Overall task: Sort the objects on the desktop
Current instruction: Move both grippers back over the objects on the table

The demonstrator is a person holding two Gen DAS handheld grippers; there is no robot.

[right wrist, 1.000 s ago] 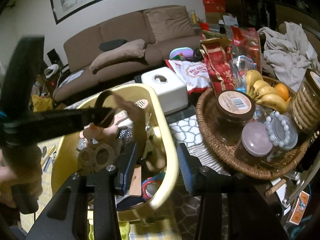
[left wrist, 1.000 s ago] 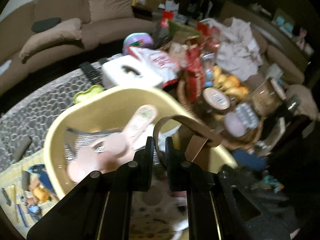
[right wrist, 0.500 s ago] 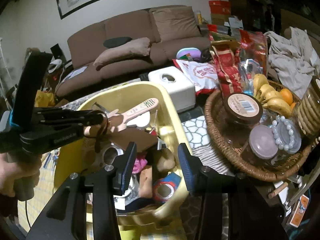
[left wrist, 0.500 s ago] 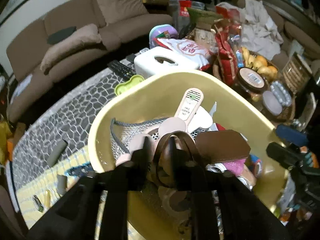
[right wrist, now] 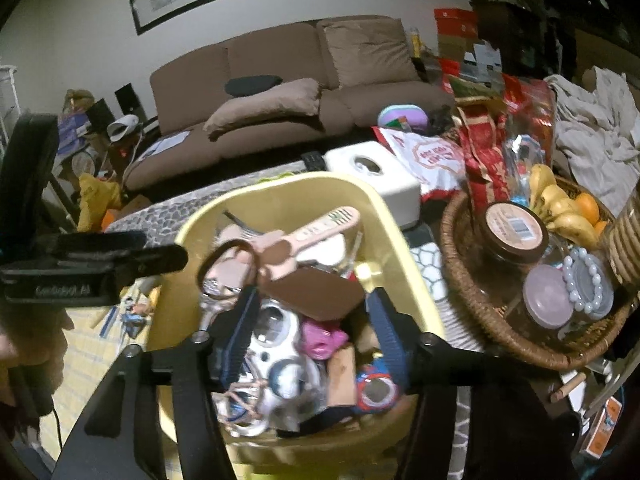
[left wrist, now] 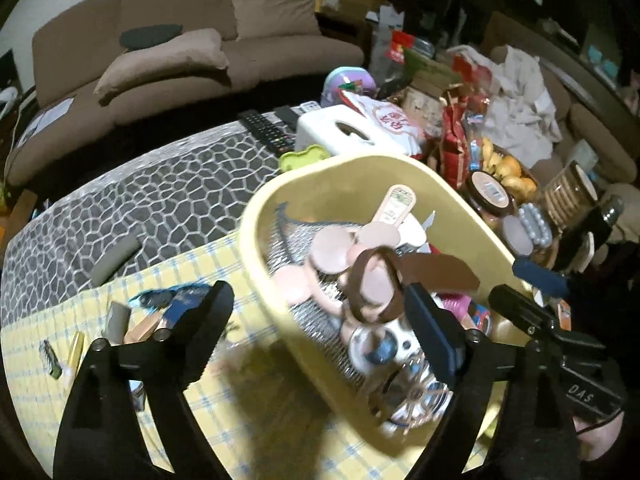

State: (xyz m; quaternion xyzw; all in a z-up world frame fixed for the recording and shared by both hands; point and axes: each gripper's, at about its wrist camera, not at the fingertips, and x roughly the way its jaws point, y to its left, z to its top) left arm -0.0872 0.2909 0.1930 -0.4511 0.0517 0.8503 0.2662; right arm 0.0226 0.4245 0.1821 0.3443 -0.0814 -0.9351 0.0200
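The left gripper (left wrist: 320,312) now stands with its fingers spread wide and empty; half a second ago they were pinched on the brown leather strap with its loop (left wrist: 376,288), which now lies on the heap inside the pale yellow plastic tub (left wrist: 352,168), against the pink paddle-shaped brush (right wrist: 312,232); the drop looks done. The right gripper (right wrist: 312,328) hovers over the tub, fingers parted, holding nothing; loose items on the yellow checked cloth (left wrist: 248,392) probably come next.
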